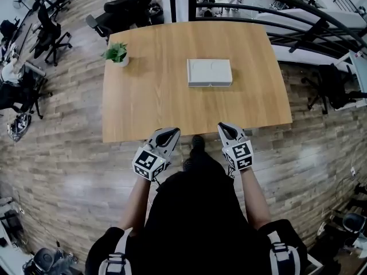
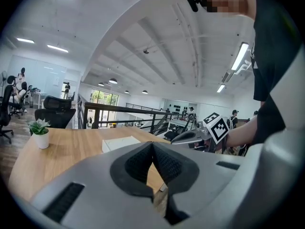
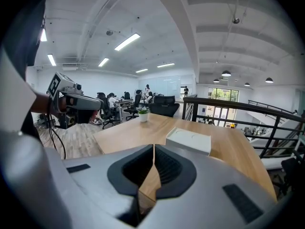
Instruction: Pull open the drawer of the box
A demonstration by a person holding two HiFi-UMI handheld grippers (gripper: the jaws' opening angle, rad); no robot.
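Note:
A flat white box lies on the wooden table, towards its far right; its drawer looks pushed in. The same box shows in the left gripper view, and in the right gripper view the box sits ahead on the tabletop. My left gripper hovers at the table's near edge, jaws shut with nothing between them. My right gripper hangs beside it at the same edge, also shut and empty. Both are well short of the box. In each gripper view the jaws meet at the tips.
A small potted plant stands at the table's far left corner. Black office chairs sit behind the table and a dark railing runs along the right. The table stands on wood plank flooring.

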